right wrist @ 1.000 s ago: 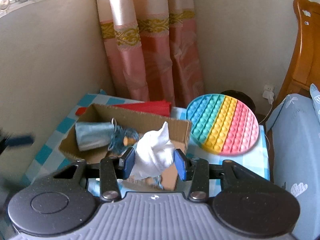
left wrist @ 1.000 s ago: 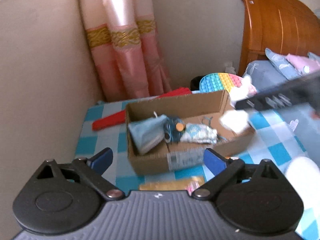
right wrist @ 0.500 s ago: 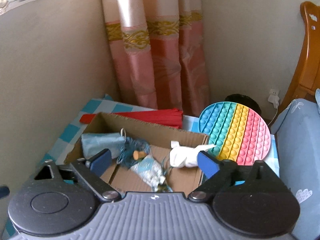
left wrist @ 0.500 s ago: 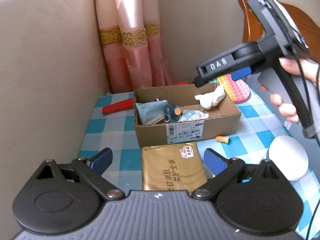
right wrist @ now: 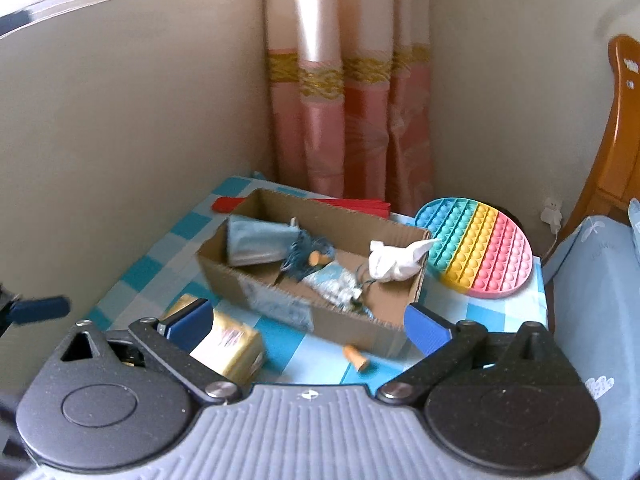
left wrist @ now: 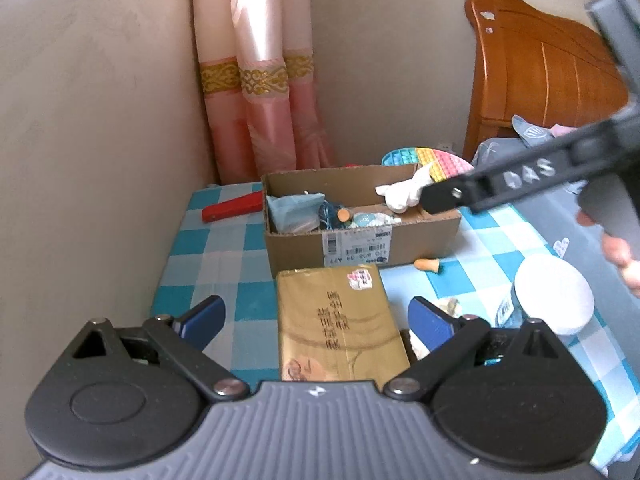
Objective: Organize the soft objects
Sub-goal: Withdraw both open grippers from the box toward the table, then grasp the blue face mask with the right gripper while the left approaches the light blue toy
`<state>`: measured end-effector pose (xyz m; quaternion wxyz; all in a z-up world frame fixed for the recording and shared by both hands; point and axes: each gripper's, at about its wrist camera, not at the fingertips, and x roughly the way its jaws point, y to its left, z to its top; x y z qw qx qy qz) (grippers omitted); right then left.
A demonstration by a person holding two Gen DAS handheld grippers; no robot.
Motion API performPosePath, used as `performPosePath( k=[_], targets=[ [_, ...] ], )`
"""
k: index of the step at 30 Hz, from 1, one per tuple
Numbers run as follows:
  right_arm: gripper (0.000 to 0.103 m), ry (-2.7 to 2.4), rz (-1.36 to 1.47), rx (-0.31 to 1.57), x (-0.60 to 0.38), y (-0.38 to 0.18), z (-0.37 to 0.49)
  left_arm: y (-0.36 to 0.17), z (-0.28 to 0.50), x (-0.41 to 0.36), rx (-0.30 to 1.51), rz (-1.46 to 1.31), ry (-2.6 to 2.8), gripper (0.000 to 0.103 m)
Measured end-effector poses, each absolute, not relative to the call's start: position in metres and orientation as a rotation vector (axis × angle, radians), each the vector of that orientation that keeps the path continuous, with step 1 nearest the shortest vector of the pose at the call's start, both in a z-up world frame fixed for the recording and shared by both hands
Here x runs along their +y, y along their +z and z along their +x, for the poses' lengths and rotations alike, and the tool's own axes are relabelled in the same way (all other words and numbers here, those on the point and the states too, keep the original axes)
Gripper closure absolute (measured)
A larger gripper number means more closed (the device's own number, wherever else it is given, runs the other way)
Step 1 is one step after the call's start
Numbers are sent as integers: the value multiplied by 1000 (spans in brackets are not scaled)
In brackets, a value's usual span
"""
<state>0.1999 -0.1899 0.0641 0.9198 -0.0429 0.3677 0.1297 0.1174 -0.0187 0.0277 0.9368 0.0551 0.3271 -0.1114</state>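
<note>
Right hand-held gripper (right wrist: 308, 322): my jaws are opening wide, nothing between them | left hand-held gripper (left wrist: 316, 316): wide, empty | white soft toy (right wrist: 394, 260): lying in cardboard box (right wrist: 304, 316) (right end), box near table (left wrist: 208, 256) far edge

Bedroom, wooden headboard (left wrist: 536, 76), pink curtain (left wrist: 260, 92), bedding (right wrist: 592, 280)
</note>
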Motion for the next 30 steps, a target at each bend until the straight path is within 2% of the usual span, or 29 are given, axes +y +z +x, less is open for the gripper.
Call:
performPosePath(
  k=[10,23,30],
  targets=[
    [0,283,-138,741,-184,47,118,18,84,-17,660,136,-268,5],
    [1,187,-34,809,-210,-2,53,-7,58,-24,692,187,-358,5],
    [10,191,-11,859,-211,-36,50,-24,48,-27,716,213,-399,5]
  ],
)
